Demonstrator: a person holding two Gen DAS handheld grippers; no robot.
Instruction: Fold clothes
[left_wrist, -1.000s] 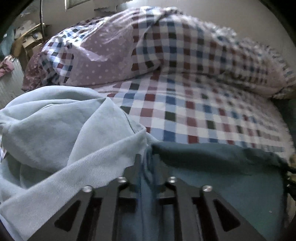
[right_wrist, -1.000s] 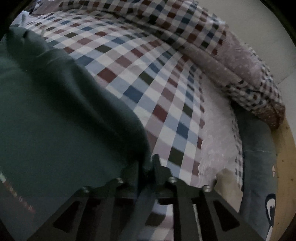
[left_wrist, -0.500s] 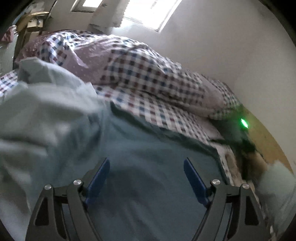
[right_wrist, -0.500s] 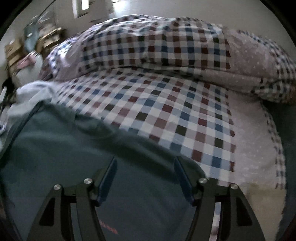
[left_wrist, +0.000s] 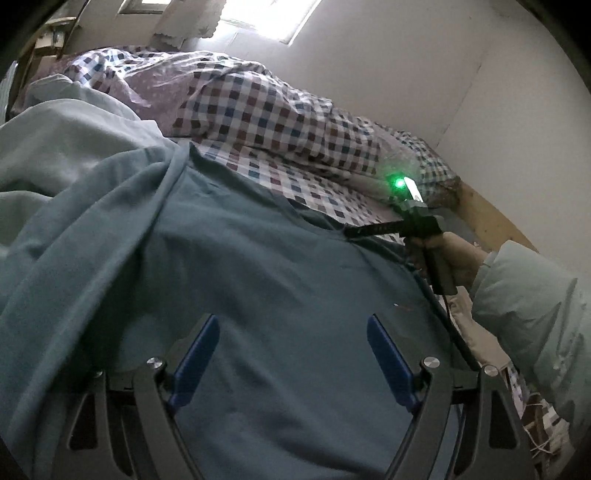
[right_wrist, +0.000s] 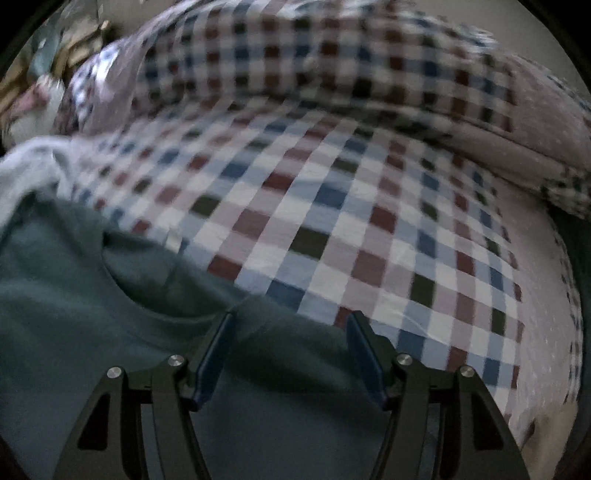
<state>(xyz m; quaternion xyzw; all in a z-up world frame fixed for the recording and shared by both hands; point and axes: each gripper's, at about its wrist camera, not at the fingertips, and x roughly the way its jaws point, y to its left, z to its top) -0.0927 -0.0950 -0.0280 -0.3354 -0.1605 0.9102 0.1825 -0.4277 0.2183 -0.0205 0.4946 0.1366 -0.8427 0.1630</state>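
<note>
On the bed's left side, a pale blue-grey fleecy garment (left_wrist: 62, 147) lies bunched, its edge touching the dark teal cotton shirt (left_wrist: 280, 280) spread flat beside it over the red, blue and white checked bedsheet (left_wrist: 295, 181). Toward the far edge of the bed a rumpled checked duvet (left_wrist: 258, 107) is heaped against the wall.

Above the near part of the teal shirt, the left gripper (left_wrist: 290, 354) hovers with its 2 blue-padded fingers (left_wrist: 195, 362) spread wide, nothing between them; whether the tips touch the cloth cannot be told. Further right in the left wrist view, at the shirt's right edge, the right gripper (left_wrist: 373, 230) shows side-on with a green light on it, held by a hand (left_wrist: 456, 258) in a pale sleeve (left_wrist: 532, 306).

From the right wrist view, the right gripper (right_wrist: 290, 350) also has its 2 fingers (right_wrist: 364, 354) spread apart and empty, poised over the teal shirt (right_wrist: 110, 314) near its rounded neckline, with the checked bedsheet (right_wrist: 351, 221) beyond and the duvet (right_wrist: 314, 51) along the far edge, this view being slightly blurred
</note>
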